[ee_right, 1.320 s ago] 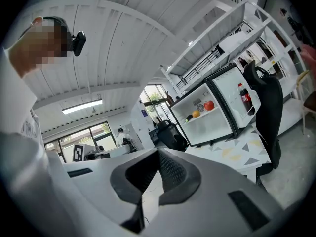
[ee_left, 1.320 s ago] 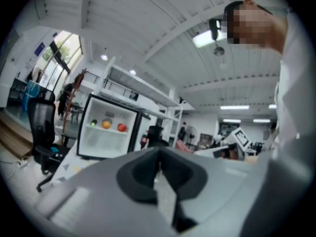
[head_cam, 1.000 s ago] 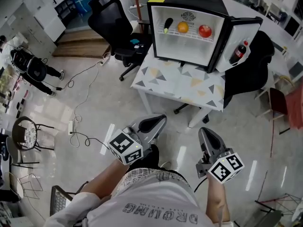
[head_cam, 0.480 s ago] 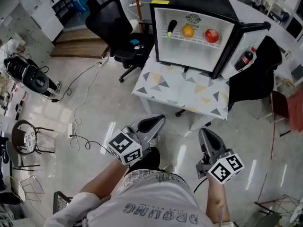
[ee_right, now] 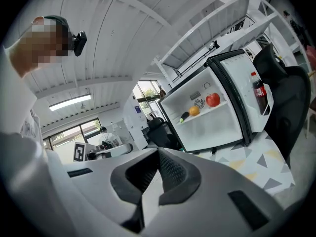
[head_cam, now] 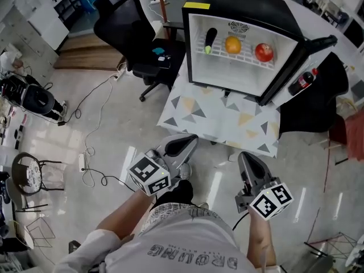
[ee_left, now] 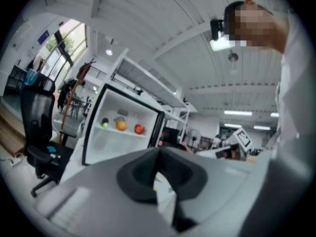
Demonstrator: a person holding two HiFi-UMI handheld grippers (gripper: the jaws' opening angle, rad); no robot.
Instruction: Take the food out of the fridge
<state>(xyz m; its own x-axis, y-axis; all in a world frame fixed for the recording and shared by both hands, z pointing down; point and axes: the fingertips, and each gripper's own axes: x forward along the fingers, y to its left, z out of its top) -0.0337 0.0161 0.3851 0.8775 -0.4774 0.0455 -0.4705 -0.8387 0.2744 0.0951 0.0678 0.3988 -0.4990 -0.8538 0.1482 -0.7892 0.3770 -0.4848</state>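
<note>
Three pieces of food sit in a row on the white shelf of the small black fridge (head_cam: 227, 4): a dark vegetable with a green tip (head_cam: 210, 39) at the left, an orange (head_cam: 232, 44) in the middle and a red fruit (head_cam: 264, 52) at the right. They lie apart from one another, which should allow each to be taken singly. The fridge stands on a table with a triangle-patterned top (head_cam: 216, 115). Its door is swung fully open to the right, so the whole shelf faces the person, and a cola bottle (head_cam: 303, 82) stands in the door rack. A black office chair (head_cam: 128, 27) stands just beside the table's left end.

The left gripper (head_cam: 187, 143) and the right gripper (head_cam: 247, 159) are carried low and close to the body, side by side, both aimed roughly level toward the fridge. Each has its jaws closed together with nothing between them, a carrying posture that fits an approach with no grasp begun.

The food lies well apart from both grippers, ahead of them and higher, with the bare front part of the table top between. In both gripper views the open fridge is small and distant beyond the jaw tips. The dark vegetable sits nearer the left gripper's line, the red fruit nearer the right's. Either gripper would need to open before reaching in.
</note>
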